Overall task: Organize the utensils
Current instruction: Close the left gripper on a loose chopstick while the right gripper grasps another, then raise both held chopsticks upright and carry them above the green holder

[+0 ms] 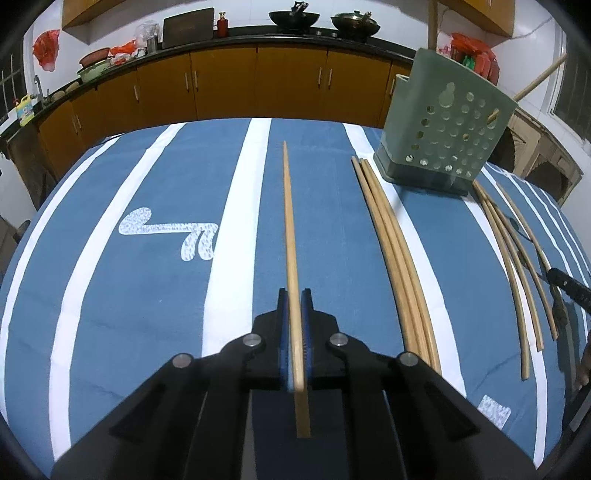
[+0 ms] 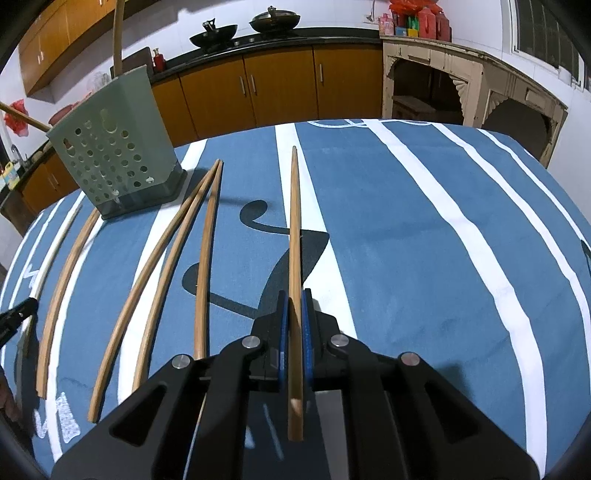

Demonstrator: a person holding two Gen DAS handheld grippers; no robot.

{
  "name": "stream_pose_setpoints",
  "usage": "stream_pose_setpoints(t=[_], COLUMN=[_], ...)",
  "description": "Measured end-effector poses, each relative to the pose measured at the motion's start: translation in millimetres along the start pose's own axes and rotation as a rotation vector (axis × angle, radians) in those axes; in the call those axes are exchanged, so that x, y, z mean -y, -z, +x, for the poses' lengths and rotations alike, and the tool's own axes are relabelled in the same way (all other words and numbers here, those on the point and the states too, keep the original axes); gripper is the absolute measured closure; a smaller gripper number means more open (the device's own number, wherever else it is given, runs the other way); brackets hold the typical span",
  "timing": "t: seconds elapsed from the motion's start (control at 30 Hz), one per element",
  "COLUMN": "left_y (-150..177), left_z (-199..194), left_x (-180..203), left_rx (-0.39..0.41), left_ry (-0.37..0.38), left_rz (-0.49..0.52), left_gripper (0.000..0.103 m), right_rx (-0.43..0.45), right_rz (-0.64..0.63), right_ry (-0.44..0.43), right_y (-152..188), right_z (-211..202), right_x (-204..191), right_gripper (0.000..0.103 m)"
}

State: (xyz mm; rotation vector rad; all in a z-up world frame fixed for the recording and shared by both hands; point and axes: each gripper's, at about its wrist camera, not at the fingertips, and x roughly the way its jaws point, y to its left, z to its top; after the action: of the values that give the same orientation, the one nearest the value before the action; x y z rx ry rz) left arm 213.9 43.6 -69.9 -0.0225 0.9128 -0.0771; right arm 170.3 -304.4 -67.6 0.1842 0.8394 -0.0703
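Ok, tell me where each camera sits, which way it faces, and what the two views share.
Left wrist: sits on the left tongs, looking forward across the striped cloth toward the kitchen counter; holder at right. Own tongs show, shut on a chopstick.
Right wrist: sits on the right tongs, facing the same counter; holder at left. Own tongs show, shut on another chopstick.
Shared: holder, cloth, loose chopsticks, woks.

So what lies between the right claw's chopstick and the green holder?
Three loose chopsticks on the blue cloth, seen in the right wrist view, separate it from the holder.
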Motion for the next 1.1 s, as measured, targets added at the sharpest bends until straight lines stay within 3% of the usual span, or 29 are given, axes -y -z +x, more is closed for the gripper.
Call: stream_pose_setpoints(t=[0.2,0.7,1.1], left_y=[-4.8,-40.5,-56.4], left_z=[-20.3,-102.3,-125.9], left_x=[-5.6,-11.1,-4.9], left_rx=[0.040,0.307,0.377], left_ry=[0.006,0.057,0.083], left_rz=[-0.005,-0.030,-0.036], left_gripper=[0.095,0.095,0.095], right_rx=[0.064,0.242,0.313], right_rz=[0.015,0.026,0.030], right_ry=[-0.010,-0.032,-0.055], right_y=[-6.9,-34.7,-50.5], right_z=[-26.7,-73.1,-91.9], right_x=[5.7,7.0,3.8], right_gripper=[0.095,0.095,0.095])
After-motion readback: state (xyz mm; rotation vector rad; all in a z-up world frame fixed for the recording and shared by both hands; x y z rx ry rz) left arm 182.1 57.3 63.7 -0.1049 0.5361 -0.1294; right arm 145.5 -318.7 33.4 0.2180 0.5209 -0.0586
